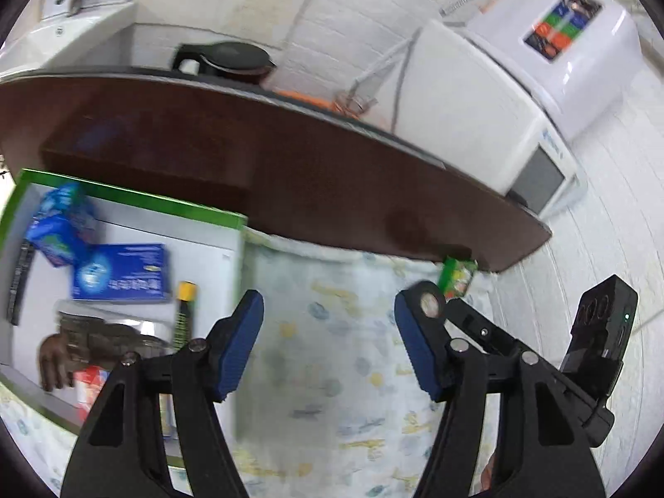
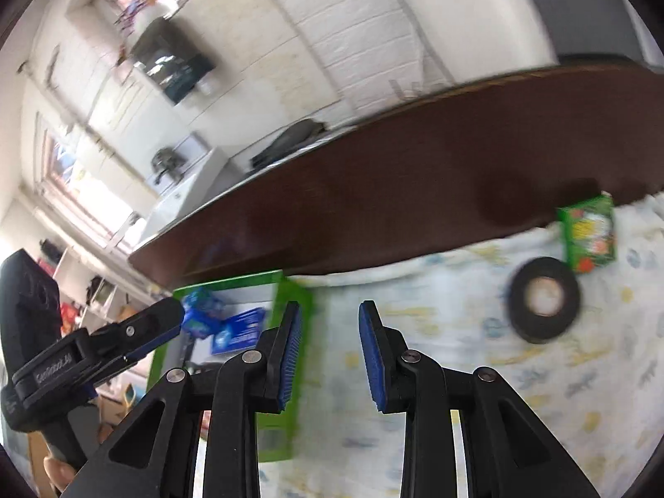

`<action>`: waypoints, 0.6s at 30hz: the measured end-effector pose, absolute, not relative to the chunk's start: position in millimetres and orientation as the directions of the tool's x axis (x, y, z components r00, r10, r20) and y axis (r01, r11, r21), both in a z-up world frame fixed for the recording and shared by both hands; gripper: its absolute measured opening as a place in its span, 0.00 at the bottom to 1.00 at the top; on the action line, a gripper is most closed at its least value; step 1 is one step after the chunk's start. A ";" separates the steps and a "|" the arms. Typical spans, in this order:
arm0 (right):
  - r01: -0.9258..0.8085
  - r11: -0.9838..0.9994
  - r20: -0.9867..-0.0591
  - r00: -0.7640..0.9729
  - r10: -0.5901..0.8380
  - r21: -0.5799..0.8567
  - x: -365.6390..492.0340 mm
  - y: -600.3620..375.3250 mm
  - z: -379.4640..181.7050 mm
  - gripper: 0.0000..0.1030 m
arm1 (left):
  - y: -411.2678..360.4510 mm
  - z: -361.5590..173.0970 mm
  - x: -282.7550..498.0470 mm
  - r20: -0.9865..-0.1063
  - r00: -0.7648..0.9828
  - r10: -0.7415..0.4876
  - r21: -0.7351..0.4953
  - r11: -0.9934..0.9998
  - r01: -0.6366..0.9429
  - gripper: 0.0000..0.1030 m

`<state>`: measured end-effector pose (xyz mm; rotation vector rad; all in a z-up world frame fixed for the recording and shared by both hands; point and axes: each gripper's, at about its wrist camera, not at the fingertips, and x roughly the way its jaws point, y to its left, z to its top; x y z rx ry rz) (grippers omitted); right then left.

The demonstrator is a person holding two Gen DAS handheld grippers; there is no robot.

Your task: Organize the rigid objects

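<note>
- While both views are smeared by blur, the green-rimmed box (image 1: pixel 137 201) shows at nine o'clock in the left wrist view, resting on a patterned cloth (image 1: pixel 332 332).
- Inside it lie two blue cartons (image 1: pixel 120 272), touching at one corner, a yellow-capped tube (image 1: pixel 184 315) against the box's right wall, and a brown toy hand (image 1: pixel 56 363) toward seven o'clock.
- At six o'clock the left hand-held gripper (image 1: pixel 328 332) is released, its blue pads (image 1: pixel 240 348) wide apart over bare cloth with nothing between them.
- Toward three o'clock in that view the right hand-held gripper (image 2: pixel 330 357) comes in from the side; in its own view its jaws are parted and empty.
- A roll of black tape (image 2: pixel 543 299) lies flat on the cloth at three o'clock in the right wrist view.
- Just beyond it, at two o'clock, a small green carton (image 2: pixel 589 234) sits against the dark wooden board (image 2: pixel 415 191).
</note>
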<state>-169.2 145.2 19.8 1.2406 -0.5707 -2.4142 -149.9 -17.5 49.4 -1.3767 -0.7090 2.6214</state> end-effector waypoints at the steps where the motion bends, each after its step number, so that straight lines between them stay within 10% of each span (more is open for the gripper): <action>1: 0.082 -0.857 -0.692 -0.554 -0.463 0.508 -168.2 170.1 13.4 0.29 | 2.4 40.3 -160.4 -0.766 -0.558 0.319 -0.447 -0.889 0.105 0.62; 18: -0.140 -0.797 -0.743 -0.485 -0.461 0.587 -199.8 290.2 -72.3 0.29 | 120.2 -43.1 -253.7 -0.883 -0.349 0.315 -0.352 -0.935 0.049 0.42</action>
